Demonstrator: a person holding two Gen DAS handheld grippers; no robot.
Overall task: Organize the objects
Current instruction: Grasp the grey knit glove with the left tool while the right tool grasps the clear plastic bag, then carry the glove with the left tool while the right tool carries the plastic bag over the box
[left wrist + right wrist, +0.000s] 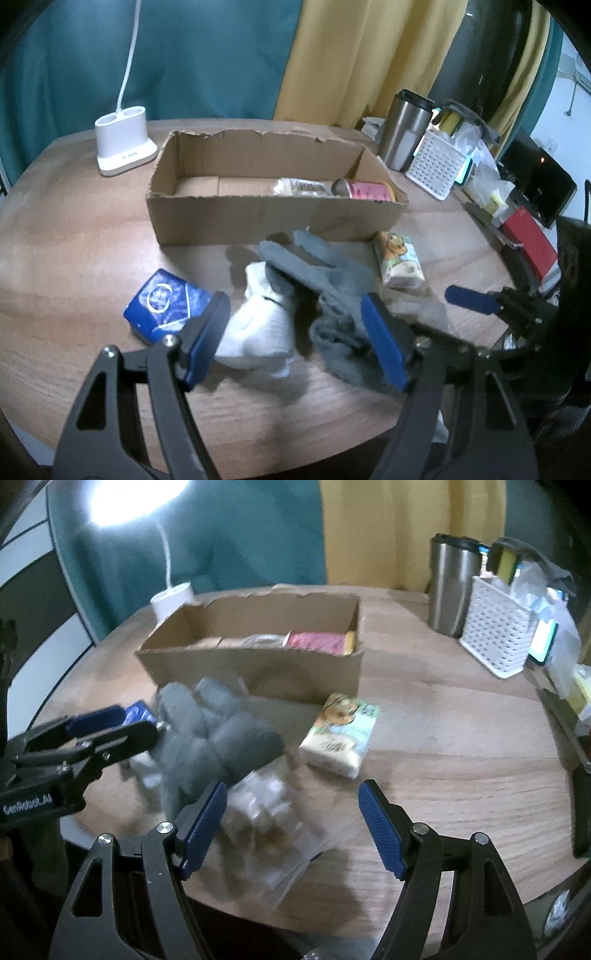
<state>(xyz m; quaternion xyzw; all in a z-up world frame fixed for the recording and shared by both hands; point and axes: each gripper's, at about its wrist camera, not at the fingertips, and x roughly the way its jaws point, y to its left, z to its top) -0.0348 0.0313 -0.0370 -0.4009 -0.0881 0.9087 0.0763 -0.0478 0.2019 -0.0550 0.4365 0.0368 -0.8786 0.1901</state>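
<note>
A cardboard box stands mid-table and holds a pink can and a clear packet; the box also shows in the right wrist view. In front lie a grey glove, a white glove, a blue packet and a tissue pack. My left gripper is open over the gloves, jaws on either side of them. My right gripper is open above a clear plastic bag, next to the grey glove and the tissue pack.
A white lamp base stands back left. A steel tumbler, a white perforated basket and clutter with a red box crowd the right edge. The round wooden table drops off near the front.
</note>
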